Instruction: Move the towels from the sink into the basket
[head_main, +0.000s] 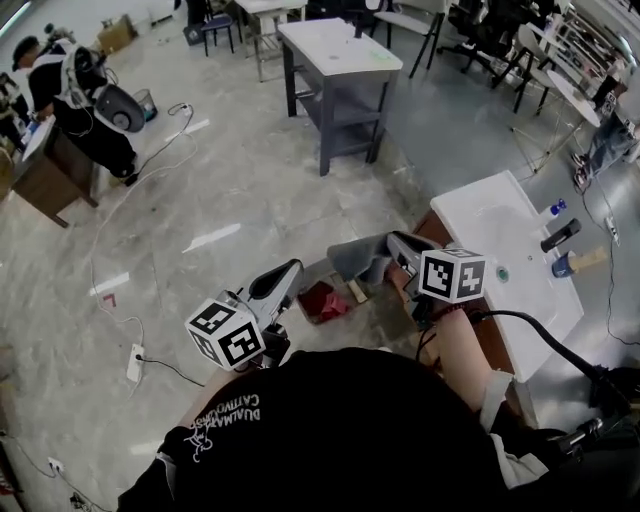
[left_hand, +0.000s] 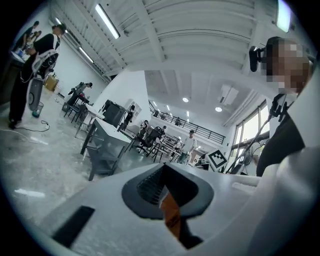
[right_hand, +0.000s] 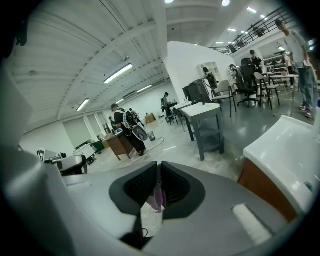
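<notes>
My right gripper (head_main: 395, 245) is shut on a grey towel (head_main: 355, 258), which hangs bunched from the jaws left of the white sink (head_main: 480, 215) and above the floor. In the right gripper view the jaws (right_hand: 157, 187) pinch a pale lilac fold of cloth (right_hand: 157, 196). Below, a small basket (head_main: 352, 291) on the floor holds a red towel (head_main: 325, 300). My left gripper (head_main: 292, 268) hovers just left of the basket with its jaws together. An orange strip (left_hand: 170, 212) shows in the slit under the left gripper (left_hand: 162, 172); whether it is gripped I cannot tell.
A black faucet (head_main: 560, 235) and a blue bottle (head_main: 563, 266) stand at the sink's right side. A grey table (head_main: 340, 60) stands farther off, a person (head_main: 85, 100) by a desk at the far left. Cables and a power strip (head_main: 135, 362) lie on the floor.
</notes>
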